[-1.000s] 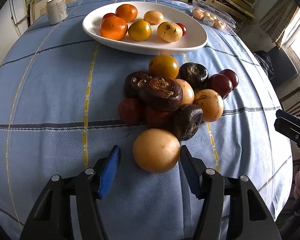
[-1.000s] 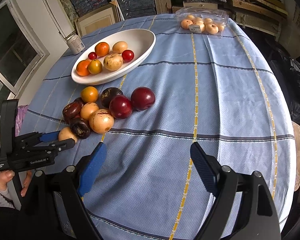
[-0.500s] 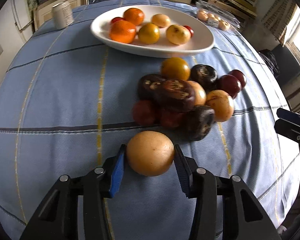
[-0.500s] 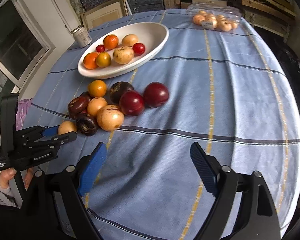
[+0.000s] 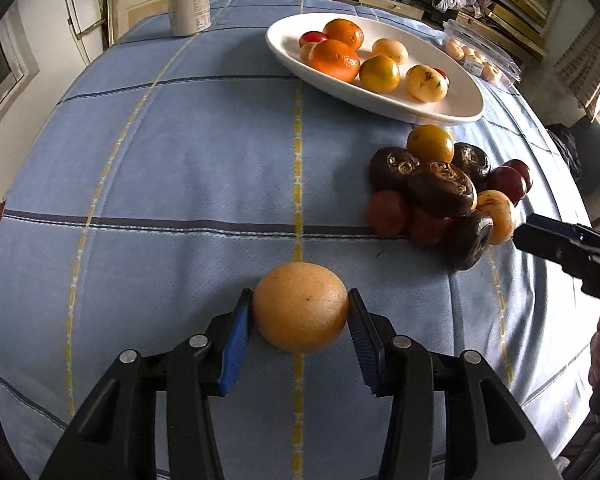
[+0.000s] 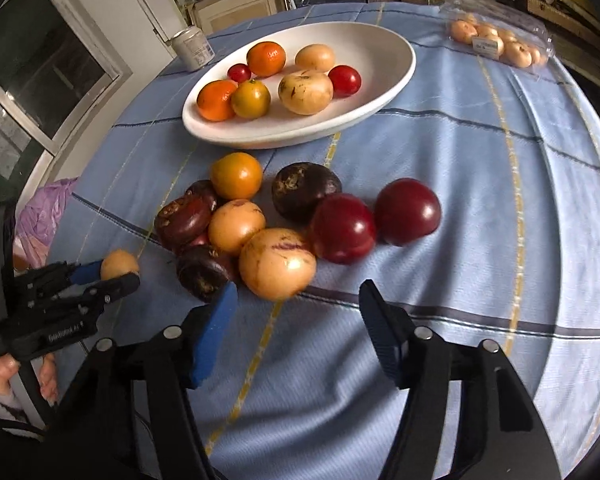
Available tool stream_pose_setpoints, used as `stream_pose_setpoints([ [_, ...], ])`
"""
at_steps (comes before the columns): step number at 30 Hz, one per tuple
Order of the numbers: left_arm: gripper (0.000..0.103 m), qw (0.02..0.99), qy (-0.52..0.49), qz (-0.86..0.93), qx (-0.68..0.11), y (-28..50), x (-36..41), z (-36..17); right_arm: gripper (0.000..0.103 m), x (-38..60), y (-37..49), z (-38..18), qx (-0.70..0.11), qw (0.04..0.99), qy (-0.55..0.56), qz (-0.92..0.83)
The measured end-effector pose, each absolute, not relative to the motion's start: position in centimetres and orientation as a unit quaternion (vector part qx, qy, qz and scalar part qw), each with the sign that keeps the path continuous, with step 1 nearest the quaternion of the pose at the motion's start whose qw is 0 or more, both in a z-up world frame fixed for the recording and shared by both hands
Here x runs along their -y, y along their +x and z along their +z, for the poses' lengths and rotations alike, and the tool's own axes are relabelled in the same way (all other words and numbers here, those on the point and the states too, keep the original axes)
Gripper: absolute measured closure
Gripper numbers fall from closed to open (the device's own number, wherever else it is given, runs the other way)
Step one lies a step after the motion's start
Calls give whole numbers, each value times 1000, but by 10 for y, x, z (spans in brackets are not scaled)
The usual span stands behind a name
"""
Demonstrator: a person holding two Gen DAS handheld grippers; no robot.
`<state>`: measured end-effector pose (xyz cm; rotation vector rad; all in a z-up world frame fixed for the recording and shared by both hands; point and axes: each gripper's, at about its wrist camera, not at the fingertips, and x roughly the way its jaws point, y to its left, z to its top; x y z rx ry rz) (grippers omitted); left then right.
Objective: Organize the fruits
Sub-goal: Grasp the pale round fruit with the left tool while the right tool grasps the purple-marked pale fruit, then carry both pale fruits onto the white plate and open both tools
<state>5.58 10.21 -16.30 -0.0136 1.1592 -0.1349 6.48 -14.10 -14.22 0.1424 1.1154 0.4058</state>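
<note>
My left gripper (image 5: 300, 309) is shut on a round tan fruit (image 5: 300, 306) just over the blue checked tablecloth, to the left of the fruit pile (image 5: 440, 188). The right wrist view shows that same fruit (image 6: 119, 265) in the left gripper (image 6: 114, 274). My right gripper (image 6: 298, 286) is closing. Its pads touch nothing, and a yellow streaked fruit (image 6: 277, 263) lies just ahead of its tips. Two dark red plums (image 6: 342, 228) lie beside it. The white oval dish (image 6: 396, 80) holds oranges and several other fruits.
A tin can (image 5: 189, 8) stands at the far edge of the table. A clear plastic box of small pale fruits (image 6: 496, 42) lies at the back right. Purple cloth (image 6: 44, 208) hangs off the left edge. Stacked boards and shelves stand behind the table.
The left gripper closed on the tan fruit and carried it left, away from the pile. The right gripper came nearer the pile and its jaws narrowed.
</note>
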Motion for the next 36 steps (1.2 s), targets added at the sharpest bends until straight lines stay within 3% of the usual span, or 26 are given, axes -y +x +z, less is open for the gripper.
stream_pose_setpoints([
  [15, 56, 837, 3, -78, -541, 56, -103, -165, 45, 124, 85, -154, -540, 819, 70, 179],
  [23, 56, 840, 14, -75, -537, 55, -101, -166, 47, 109, 88, -157, -536, 826, 18, 174],
  [26, 56, 841, 18, -74, -536, 55, -100, -166, 58, 101, 85, -157, -529, 830, -17, 176],
  [36, 56, 841, 11, -72, -536, 55, -101, -166, 58, 113, 80, -151, -533, 827, -5, 179],
])
